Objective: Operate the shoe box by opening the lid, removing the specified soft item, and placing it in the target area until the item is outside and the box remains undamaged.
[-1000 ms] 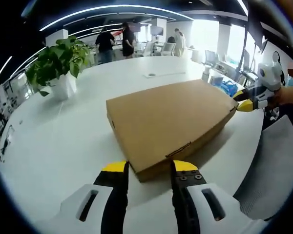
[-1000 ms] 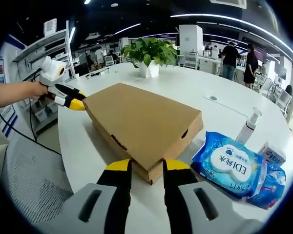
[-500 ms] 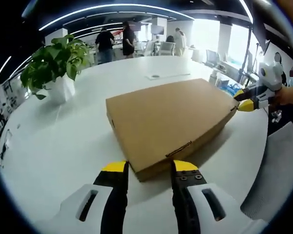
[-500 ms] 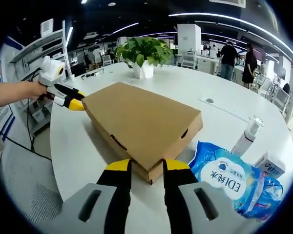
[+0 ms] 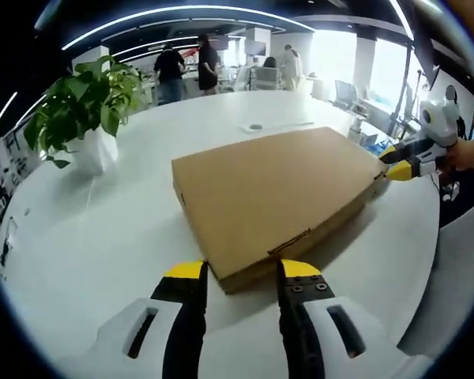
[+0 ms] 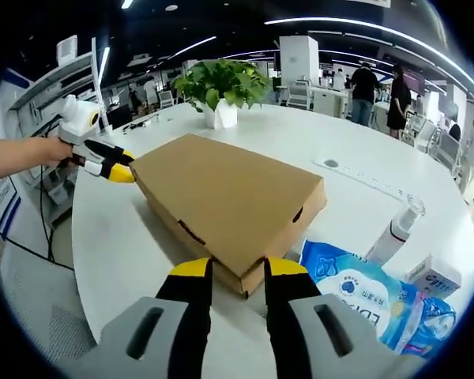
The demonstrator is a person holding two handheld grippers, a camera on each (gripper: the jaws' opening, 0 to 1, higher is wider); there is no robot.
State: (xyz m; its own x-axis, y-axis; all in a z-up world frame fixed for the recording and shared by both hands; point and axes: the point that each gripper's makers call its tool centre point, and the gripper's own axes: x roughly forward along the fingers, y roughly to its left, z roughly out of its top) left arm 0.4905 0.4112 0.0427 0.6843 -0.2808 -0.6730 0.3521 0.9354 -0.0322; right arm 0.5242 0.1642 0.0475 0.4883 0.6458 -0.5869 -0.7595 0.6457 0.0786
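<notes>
shoe box [image 5: 272, 193] [image 6: 225, 197]: flat brown cardboard, lid shut, lying diagonally near the white desk [image 5: 103, 229] edge | left gripper [image 5: 237, 272]: jaws narrowly apart, straddling one box corner | right gripper [image 6: 227, 270]: jaws narrowly apart at the opposite corner, holding nothing

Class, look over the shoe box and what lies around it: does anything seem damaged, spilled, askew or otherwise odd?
Nothing stands out. The shoe box lies flat on the white table, lid shut, with no dents or tears showing. The blue wipes packet and the potted plant sit intact, and nothing is spilled.
</notes>
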